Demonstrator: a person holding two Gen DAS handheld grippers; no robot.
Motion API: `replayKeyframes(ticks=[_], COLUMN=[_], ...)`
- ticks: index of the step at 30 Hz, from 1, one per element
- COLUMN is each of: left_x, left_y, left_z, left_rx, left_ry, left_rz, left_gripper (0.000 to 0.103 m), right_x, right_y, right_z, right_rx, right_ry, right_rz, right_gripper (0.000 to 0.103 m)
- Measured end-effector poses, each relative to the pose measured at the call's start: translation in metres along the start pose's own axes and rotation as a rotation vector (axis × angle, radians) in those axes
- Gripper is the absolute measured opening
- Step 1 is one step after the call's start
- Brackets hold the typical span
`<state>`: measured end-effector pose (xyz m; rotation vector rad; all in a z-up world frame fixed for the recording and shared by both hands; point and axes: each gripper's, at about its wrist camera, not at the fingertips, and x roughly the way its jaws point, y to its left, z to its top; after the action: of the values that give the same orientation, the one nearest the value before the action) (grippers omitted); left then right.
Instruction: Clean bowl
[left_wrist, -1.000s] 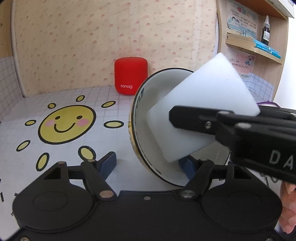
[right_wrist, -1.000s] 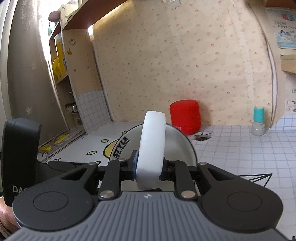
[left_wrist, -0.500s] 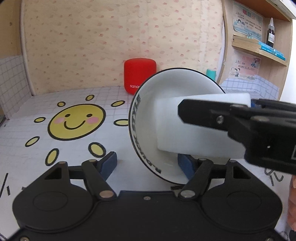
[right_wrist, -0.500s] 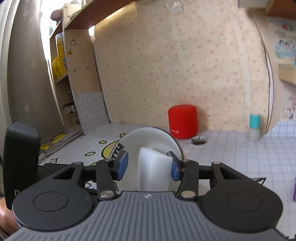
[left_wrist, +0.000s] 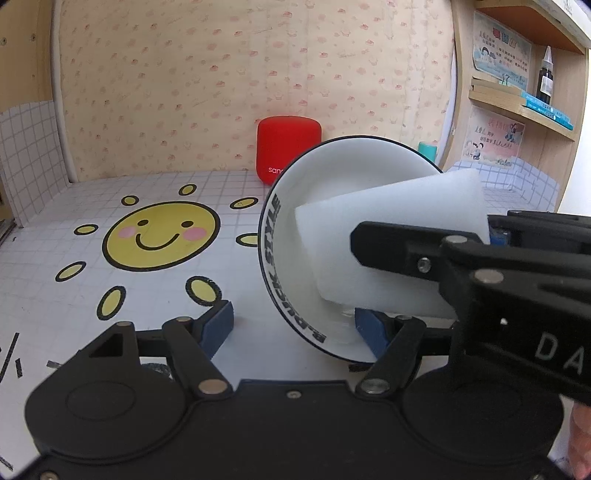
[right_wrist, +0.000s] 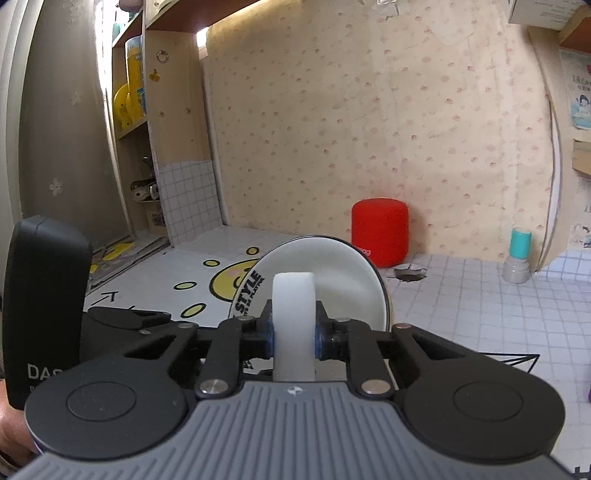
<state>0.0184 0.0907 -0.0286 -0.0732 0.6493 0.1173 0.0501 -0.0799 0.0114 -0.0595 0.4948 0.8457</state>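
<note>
The bowl (left_wrist: 343, 206) is tipped on edge above the counter (left_wrist: 110, 295), its lower rim between the spread fingers of the left gripper (left_wrist: 293, 325), though whether they actually pinch it I cannot tell. The right gripper (right_wrist: 294, 334) squeezes a white sponge (right_wrist: 294, 306) against the bowl's inside, so wiping looks underway. Next, the sponge should likely sweep around the inner wall while the bowl stays steady.

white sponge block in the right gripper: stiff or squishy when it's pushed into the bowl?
Probably squishy: the sponge looks pinched narrower where the right gripper clamps it. Likely light, held by one end without visible sag. Its end sits inside the tilted bowl, so it should conform rather than scratch.
</note>
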Motion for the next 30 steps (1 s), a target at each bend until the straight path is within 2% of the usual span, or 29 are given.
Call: replayKeyframes(ticks=[24,30], left_x=[-0.001,-0.004], left_y=[0.008,0.012], left_z=[0.002,0.001], left_rx=[0.002,-0.01], left_ry=[-0.004,-0.007], left_rz=[-0.035,-0.036], left_gripper=[0.074,0.074], right_x=[0.001,0.009], right_y=[-0.001,0.007], right_z=[0.003,0.005], right_rx=[0.032,0.003], right_ry=[0.011,0.017], right_rz=[-0.008,0.027], right_gripper=[0.021,0.021])
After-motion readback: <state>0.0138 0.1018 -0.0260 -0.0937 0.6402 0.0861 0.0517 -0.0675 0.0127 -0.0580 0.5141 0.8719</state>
